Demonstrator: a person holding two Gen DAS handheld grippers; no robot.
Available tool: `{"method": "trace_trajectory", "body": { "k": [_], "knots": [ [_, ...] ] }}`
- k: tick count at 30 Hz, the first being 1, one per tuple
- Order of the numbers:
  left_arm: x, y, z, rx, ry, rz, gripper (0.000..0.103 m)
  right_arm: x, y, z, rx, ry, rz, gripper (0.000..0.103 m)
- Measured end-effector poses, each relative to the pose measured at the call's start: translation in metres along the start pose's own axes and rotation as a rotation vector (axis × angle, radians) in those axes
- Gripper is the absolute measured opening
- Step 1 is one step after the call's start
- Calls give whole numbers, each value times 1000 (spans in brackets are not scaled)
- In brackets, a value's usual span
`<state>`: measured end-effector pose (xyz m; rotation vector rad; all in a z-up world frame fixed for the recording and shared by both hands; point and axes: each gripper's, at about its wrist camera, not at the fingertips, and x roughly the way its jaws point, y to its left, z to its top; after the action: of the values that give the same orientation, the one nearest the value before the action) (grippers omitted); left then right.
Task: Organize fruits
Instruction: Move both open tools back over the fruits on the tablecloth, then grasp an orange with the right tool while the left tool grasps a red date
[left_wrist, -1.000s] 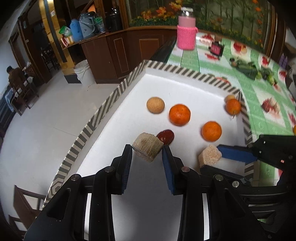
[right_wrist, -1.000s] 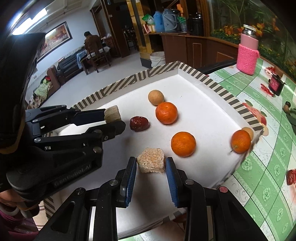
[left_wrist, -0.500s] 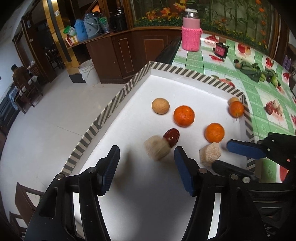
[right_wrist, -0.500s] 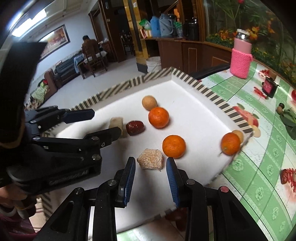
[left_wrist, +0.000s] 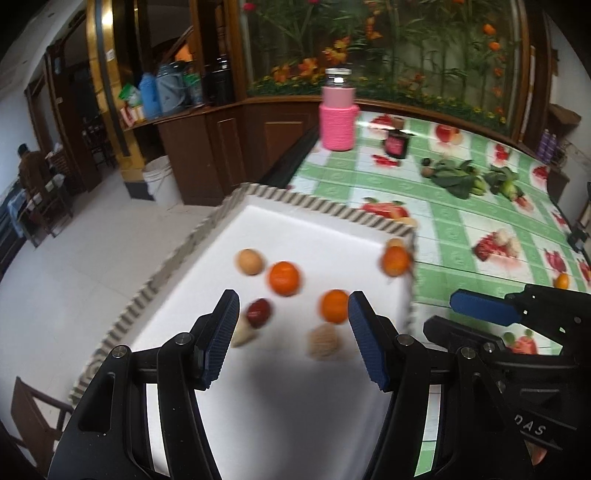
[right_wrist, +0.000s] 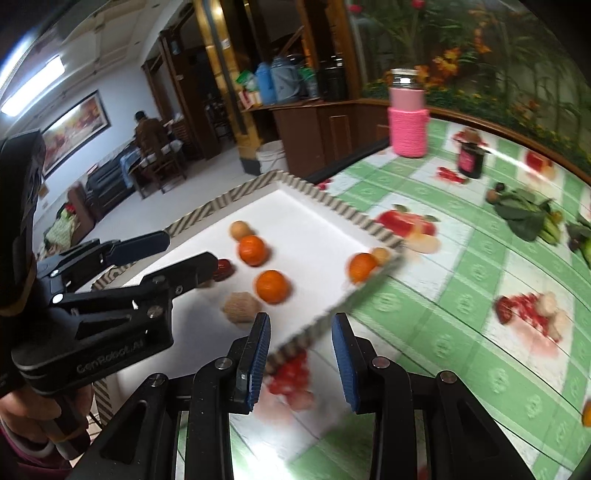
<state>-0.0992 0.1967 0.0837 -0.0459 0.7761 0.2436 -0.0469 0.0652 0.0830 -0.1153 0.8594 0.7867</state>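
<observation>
From the left wrist view: white tray (left_wrist: 295, 229) with striped rim, holding three round oranges (left_wrist: 283, 278), one tan ball (left_wrist: 250, 261), one dark red date (left_wrist: 258, 313), two rough beige lumps (left_wrist: 323, 340), all blurred. Left gripper (left_wrist: 290, 334) spread wide, gripping nothing, above bare tray floor.

From the right wrist view: right gripper (right_wrist: 300, 360) spread apart, empty, over the tray's near striped edge (right_wrist: 354, 295) and green checked tablecloth (right_wrist: 461, 273); one pink knitted jar (right_wrist: 408, 122) far off.

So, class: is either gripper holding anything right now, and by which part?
Nothing is held. The left gripper and right gripper are both open, with no fruit between their fingers.
</observation>
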Motion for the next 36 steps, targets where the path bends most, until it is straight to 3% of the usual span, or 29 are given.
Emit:
{"method": "trace_trajectory", "body": {
  "k": [11, 22, 30, 36],
  "knots": [
    [1, -68, 3, 83, 9, -114, 62, -42, -67, -30, 126, -31, -104, 33],
    [25, -130, 7, 137, 85, -255, 62, -95, -146, -71, 272, -67, -262, 34],
    [43, -168, 13, 182, 122, -292, 62, -127, -208, -102, 377, -63, -428, 38],
    [55, -184, 20, 186, 139, -307, 62, -125, -237, -105, 410, -34, -462, 39]
  ]
}}
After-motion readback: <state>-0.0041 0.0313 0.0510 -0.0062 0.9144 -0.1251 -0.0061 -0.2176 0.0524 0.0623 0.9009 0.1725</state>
